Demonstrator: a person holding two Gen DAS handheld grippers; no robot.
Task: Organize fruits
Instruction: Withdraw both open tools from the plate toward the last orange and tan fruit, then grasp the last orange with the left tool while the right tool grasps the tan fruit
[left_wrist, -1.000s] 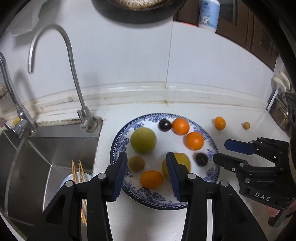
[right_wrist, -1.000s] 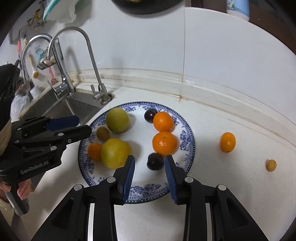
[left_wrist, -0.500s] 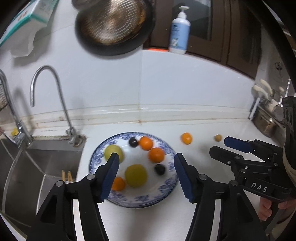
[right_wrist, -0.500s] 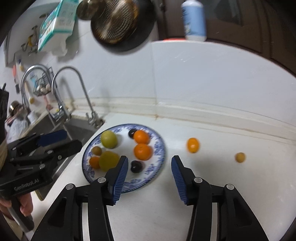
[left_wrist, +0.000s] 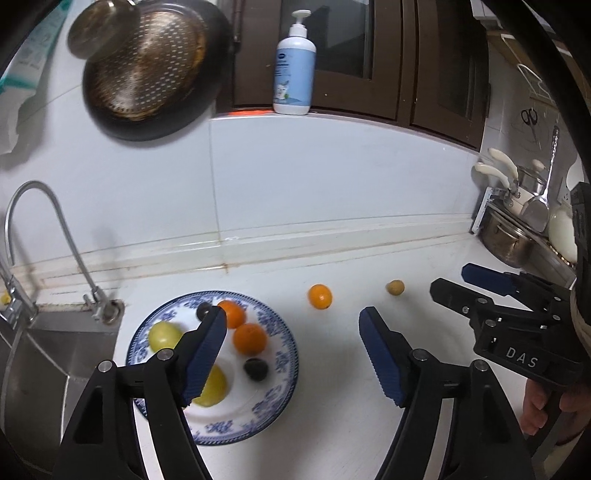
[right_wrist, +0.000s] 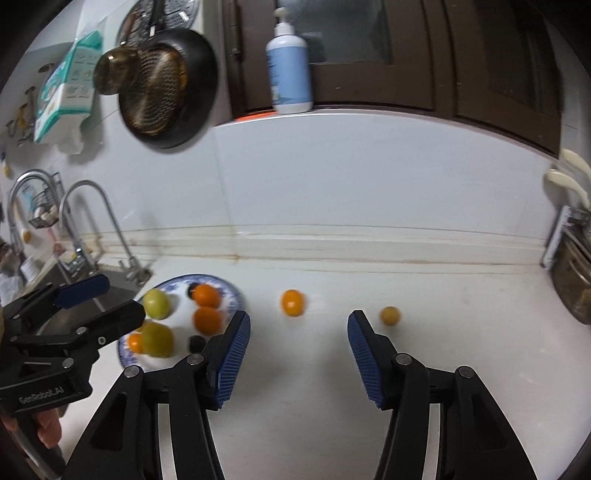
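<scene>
Left tongs (left_wrist: 291, 347): jaws opening, nothing between them; blue-patterned plate (left_wrist: 284, 373) of fruit lies under the left jaw. Right tongs (right_wrist: 297, 349): jaws opening, empty. On the white surface (right_wrist: 332, 406) an orange (right_wrist: 292, 302) sits just beyond their gap; a small tan fruit (right_wrist: 390, 315) lies beyond the right jaw.

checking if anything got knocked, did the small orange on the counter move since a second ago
No. The small orange still lies on the counter between the plate and the little brown fruit, in the same order as before; only the cameras pulled back.
</scene>
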